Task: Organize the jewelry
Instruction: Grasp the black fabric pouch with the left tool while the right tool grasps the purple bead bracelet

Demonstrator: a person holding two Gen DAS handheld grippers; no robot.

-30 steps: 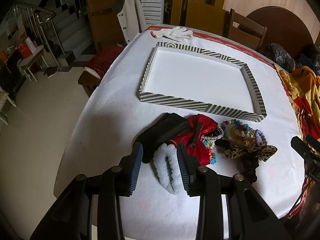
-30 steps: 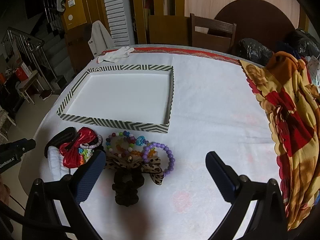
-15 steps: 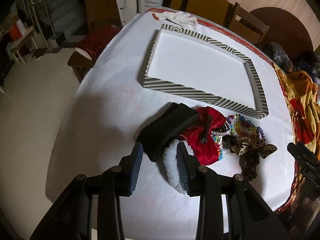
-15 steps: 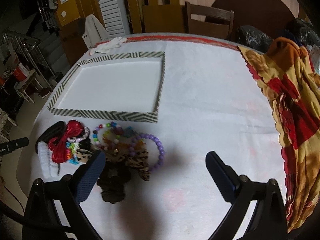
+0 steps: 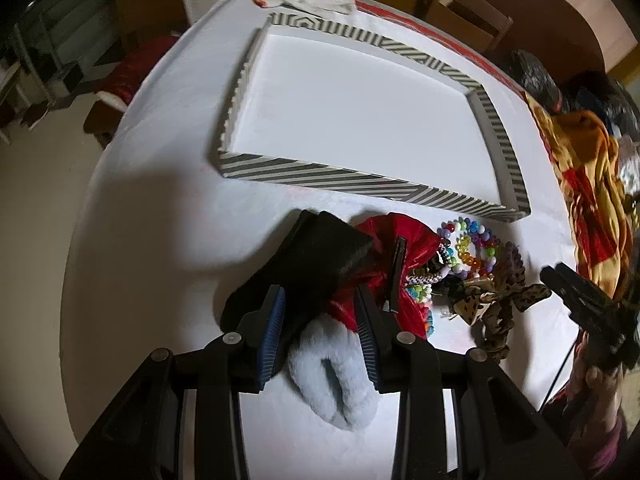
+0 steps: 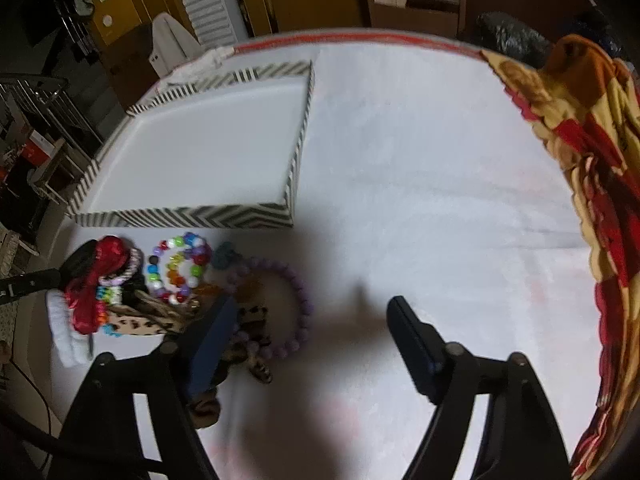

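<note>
Both pairs of jaws stand apart and hold nothing: the left gripper (image 5: 320, 320) straddles the black fabric pouch (image 5: 304, 272) and fluffy white scrunchie (image 5: 336, 376), while the right gripper (image 6: 312, 344), spread wide, hovers by the purple bead bracelet (image 6: 296, 312). Beyond them the striped shallow cardboard tray (image 5: 360, 176) lies bare — every piece sits heaped just before it, so sorting looks barely begun.

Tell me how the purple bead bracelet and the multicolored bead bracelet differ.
The purple bead bracelet is one color and forms a wide loop; the multicolored bead bracelet mixes red, green, blue, white and orange beads in a tighter ring. The purple one lies farther from the striped tray, by the right gripper. Both lie flat on the white tablecloth.
</note>
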